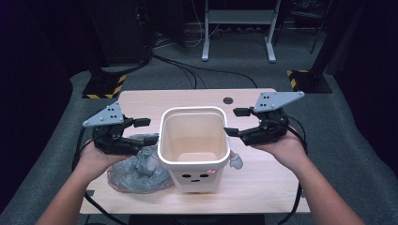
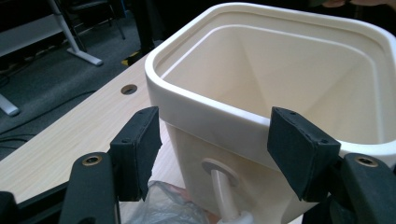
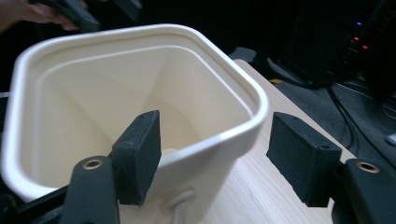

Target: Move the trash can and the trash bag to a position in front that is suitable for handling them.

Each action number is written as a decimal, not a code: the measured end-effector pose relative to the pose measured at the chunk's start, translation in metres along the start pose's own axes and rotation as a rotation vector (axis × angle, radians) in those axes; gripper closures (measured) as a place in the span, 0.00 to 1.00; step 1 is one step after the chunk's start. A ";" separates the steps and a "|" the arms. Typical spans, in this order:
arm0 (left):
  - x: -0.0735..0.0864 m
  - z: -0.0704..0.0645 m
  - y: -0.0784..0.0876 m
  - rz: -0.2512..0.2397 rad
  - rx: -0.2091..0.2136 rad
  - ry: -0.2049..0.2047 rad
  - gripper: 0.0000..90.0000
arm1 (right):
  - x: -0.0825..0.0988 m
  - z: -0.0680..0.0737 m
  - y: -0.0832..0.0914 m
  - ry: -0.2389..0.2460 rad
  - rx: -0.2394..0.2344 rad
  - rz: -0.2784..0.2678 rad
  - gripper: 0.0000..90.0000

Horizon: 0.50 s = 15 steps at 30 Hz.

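**A:** Where do you have the two tools right now, and why there?

**B:** I've got one on each side of the cream plastic bin [image 1: 194, 149]. My left hand-held gripper [image 1: 145, 130] sits just off the bin's left wall, and my right hand-held gripper [image 1: 233, 123] just off its right wall, both pointing inward at the rim. Flanking it like that would let me take it from two sides at once, which I judge is the sensible way to handle a tall open container.

**A:** Are either of them gripping?

**B:** No. Both stand wide, nothing pinched. In the left gripper view the rim [image 2: 210, 109] runs across in front of the pads, apart from them. In the right gripper view a corner of the rim [image 3: 243, 135] lies between the spread jaws, but the pads don't press on it.

**A:** And the bin itself?

**B:** Upright on the bench [image 1: 263, 178], between the two tools, empty as far as I can see inside. A small face is printed on the wall nearest me, and a white peg handle [image 1: 236, 161] sticks out below my right tool.

**A:** What's that grey stuff?

**B:** A crumpled grey plastic bag [image 1: 138, 173], lying on the bench under my left tool, touching the bin's base. My guess is it's a liner for the bin.
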State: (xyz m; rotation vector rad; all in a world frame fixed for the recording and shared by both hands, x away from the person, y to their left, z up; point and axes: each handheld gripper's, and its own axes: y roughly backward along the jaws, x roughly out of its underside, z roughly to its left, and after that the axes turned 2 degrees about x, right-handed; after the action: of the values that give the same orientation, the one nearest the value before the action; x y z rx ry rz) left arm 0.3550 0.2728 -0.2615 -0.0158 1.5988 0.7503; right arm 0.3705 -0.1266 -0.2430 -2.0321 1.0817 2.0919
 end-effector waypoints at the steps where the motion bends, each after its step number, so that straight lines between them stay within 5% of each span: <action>1: 0.000 0.002 -0.001 -0.003 -0.002 0.002 0.38 | -0.001 0.002 0.001 0.004 -0.015 -0.006 0.39; 9: -0.001 0.019 -0.008 -0.022 -0.050 0.037 0.38 | -0.005 0.026 0.006 0.032 -0.147 -0.036 0.43; 15: 0.001 0.028 -0.017 -0.018 -0.078 0.044 0.37 | -0.008 0.049 0.007 0.097 -0.238 -0.018 0.42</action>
State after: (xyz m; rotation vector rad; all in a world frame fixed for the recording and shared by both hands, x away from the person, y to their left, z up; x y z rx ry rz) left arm 0.3864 0.2728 -0.2694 -0.1034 1.6079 0.8026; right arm 0.3259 -0.1044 -0.2376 -2.2594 0.8562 2.2298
